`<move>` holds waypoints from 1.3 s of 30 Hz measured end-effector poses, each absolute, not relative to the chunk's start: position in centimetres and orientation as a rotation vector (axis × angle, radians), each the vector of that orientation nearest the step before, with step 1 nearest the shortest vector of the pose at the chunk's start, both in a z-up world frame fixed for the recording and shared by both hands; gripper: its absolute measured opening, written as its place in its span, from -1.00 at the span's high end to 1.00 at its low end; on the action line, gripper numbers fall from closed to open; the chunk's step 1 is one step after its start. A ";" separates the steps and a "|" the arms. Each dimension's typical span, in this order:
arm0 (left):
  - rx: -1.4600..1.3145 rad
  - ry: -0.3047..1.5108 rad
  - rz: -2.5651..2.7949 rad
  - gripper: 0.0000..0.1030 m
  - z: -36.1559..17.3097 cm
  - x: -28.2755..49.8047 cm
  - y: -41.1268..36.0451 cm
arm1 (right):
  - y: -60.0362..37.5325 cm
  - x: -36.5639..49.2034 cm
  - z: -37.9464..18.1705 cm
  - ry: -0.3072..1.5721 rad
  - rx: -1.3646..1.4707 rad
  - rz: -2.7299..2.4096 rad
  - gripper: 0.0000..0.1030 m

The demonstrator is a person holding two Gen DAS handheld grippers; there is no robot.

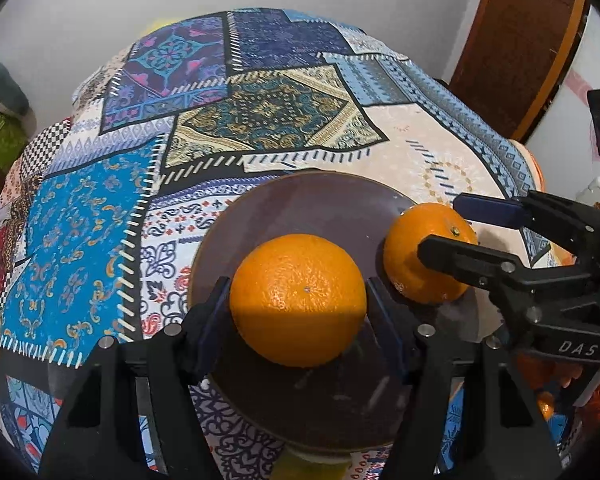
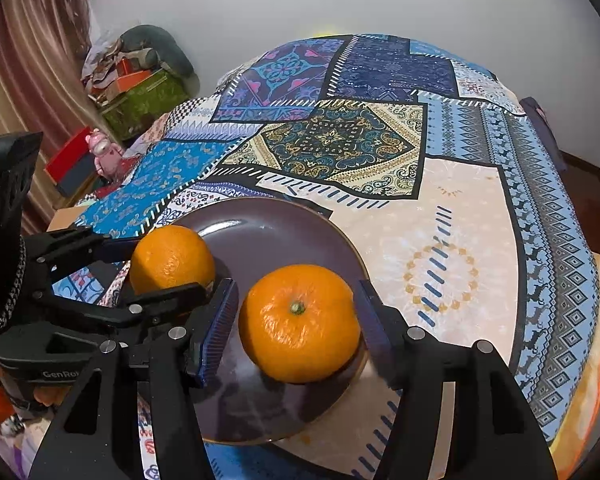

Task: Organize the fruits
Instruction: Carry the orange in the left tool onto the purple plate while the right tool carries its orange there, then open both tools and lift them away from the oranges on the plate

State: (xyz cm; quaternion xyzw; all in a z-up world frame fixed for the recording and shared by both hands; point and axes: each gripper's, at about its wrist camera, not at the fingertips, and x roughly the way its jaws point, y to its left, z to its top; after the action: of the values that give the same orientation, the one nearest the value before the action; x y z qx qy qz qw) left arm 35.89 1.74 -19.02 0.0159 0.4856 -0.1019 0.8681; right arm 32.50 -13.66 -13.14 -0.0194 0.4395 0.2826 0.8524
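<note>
Two oranges sit on a dark purple plate (image 1: 300, 208) on a patchwork-covered table. My left gripper (image 1: 298, 308) straddles the left orange (image 1: 298, 298), and its blue pads touch or nearly touch the orange's sides. My right gripper (image 2: 296, 316) straddles the right orange (image 2: 299, 322), stem up, with small gaps at both pads. Each gripper shows in the other view: the right one (image 1: 454, 228) around its orange (image 1: 422, 256), the left one (image 2: 148, 268) around its orange (image 2: 172, 258). The plate also shows in the right wrist view (image 2: 276, 232).
The patchwork cloth (image 2: 460, 208) covers the whole table beyond the plate. Boxes and clutter (image 2: 136, 80) stand by the wall at the left. A wooden door (image 1: 520, 40) is at the right.
</note>
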 end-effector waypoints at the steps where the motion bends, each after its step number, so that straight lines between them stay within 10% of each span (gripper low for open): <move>1: 0.037 1.020 -0.212 -0.28 -19.1 36.0 1.6 | -13.7 32.5 -13.1 0.925 -0.036 0.595 -0.12; 39: 0.006 0.749 -0.179 -0.75 -8.5 19.4 -0.4 | -19.6 19.1 -5.6 0.724 -0.005 0.498 -0.32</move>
State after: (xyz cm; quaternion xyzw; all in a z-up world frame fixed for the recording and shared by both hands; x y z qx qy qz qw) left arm 19.43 -0.36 -8.50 0.0028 0.3651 -0.0875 0.9268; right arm 19.15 -19.63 -5.59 -0.0027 0.3506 0.2413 0.9049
